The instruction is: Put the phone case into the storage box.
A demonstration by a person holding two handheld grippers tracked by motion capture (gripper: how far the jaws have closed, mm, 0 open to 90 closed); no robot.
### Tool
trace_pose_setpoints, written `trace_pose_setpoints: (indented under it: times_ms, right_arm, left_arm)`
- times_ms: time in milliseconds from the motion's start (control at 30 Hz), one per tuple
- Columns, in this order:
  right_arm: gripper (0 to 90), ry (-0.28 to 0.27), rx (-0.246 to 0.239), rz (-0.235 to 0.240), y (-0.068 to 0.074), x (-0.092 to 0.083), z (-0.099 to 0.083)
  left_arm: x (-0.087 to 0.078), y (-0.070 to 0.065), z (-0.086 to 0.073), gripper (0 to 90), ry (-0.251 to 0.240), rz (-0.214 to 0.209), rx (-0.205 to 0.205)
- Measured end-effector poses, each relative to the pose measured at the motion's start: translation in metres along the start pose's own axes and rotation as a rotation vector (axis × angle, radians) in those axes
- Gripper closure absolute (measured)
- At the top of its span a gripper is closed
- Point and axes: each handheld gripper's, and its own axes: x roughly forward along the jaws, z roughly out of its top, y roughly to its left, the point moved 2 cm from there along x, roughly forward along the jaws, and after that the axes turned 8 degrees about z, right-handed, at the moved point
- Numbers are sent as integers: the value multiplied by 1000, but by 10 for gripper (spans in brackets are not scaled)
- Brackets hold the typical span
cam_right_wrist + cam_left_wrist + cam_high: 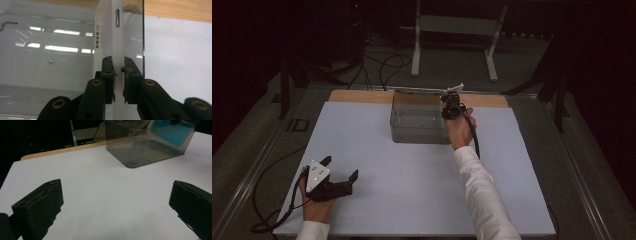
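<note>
The right tongs (118, 70) are clamped narrow on a flat white slab-like device with a slim side button and a row of small dots (109, 37), held on edge between the two black pads. In the high view these right tongs (452, 107) sit at the near right corner of a smoky transparent plastic box (419, 120), pointing down, so the device stands inside the box against its right wall. Inside the box, a small dark L-shaped hex key (7, 24) lies at the far left, and a small screw-like dot (50, 60) shows on the box floor.

The left tongs (340, 169) stand wide apart with nothing between them, low over the white sheet-covered surface (412, 190) at its near left corner, well apart from the box. Their own view looks across the bare white sheet toward the box (147, 147). A strip of bare wood (357, 96) edges the surface's far side.
</note>
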Motion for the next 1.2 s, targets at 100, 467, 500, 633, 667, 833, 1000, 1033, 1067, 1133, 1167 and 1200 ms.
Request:
trace_pose_setpoints:
  times_ms: [100,467,500,633,667,833,1000,1033,1067,1133,1167,1200]
  right_arm:
    - [813,10,10,1,0,3,0]
    - [809,16,10,-6,1,6,-1]
    - [808,16,9,-6,1,6,-1]
    - [801,13,9,-7,1,6,-1]
    - [801,13,9,-7,1,6,-1]
    - [789,9,8,-7,1,6,-2]
    - [765,3,-1,-7,3,6,-2]
    - [760,3,1,-4,3,6,-2]
    - [753,3,-2,-3,3,6,-2]
    - [735,-1,-14,0,3,6,-2]
    - [725,-4,-24,1,4,6,-2]
    - [715,-5,-28,1,4,5,-2]
  left_arm:
    - [0,0,0,0,0,-1,0]
    - [0,0,0,0,0,-1,0]
    - [-1,0,0,0,0,0,-1]
    - [-1,0,0,1,0,1,-1]
    - [-1,0,0,0,0,1,-1]
    - [0,0,0,1,0,0,-1]
    - [0,0,0,1,0,-1,-1]
    - [0,0,0,0,0,-1,-1]
    - [0,0,0,1,0,-1,-1]
    - [0,0,0,1,0,-1,-1]
    - [0,0,0,0,0,-2,-1]
    - [0,0,0,0,0,-1,-1]
